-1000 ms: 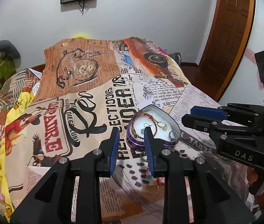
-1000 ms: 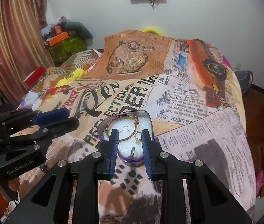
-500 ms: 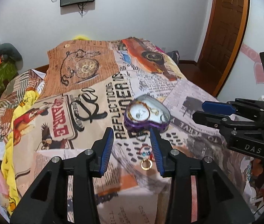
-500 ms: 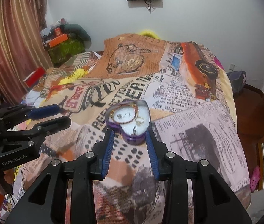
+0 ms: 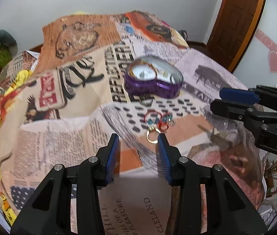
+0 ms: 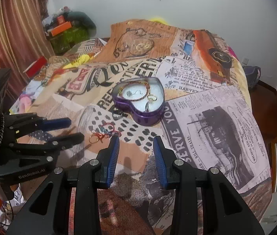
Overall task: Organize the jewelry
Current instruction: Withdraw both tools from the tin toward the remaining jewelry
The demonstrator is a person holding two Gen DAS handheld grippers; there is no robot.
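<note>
Blue-padded and spread wide, the left gripper (image 5: pixel 138 143) holds nothing; its jaws stand apart above the printed bedspread (image 5: pixel 64 133), with a gold ring (image 5: pixel 152 136) lying on the cloth just ahead, close to the right-hand fingertip. Just beyond the ring sits a small tangle of red cord loops with blue beads (image 5: pixel 157 118), and a little farther on a darker ring (image 5: pixel 146 100) lies beside the purple heart-shaped tin (image 5: pixel 152 87). The left view is blurred, so finer detail there is hard to read.

The right gripper (image 6: pixel 135 144) is likewise spread and empty, poised over the bedspread short of the tin (image 6: pixel 146 115). Inside the open tin a beaded bracelet (image 6: pixel 136 94) curls on the white lining, with a gold ring (image 6: pixel 152 97) and a silvery ring (image 6: pixel 147 105) near the point of the heart. The red cord tangle (image 6: pixel 107 131) lies left of the right gripper, between it and the left gripper (image 6: pixel 74 129).
</note>
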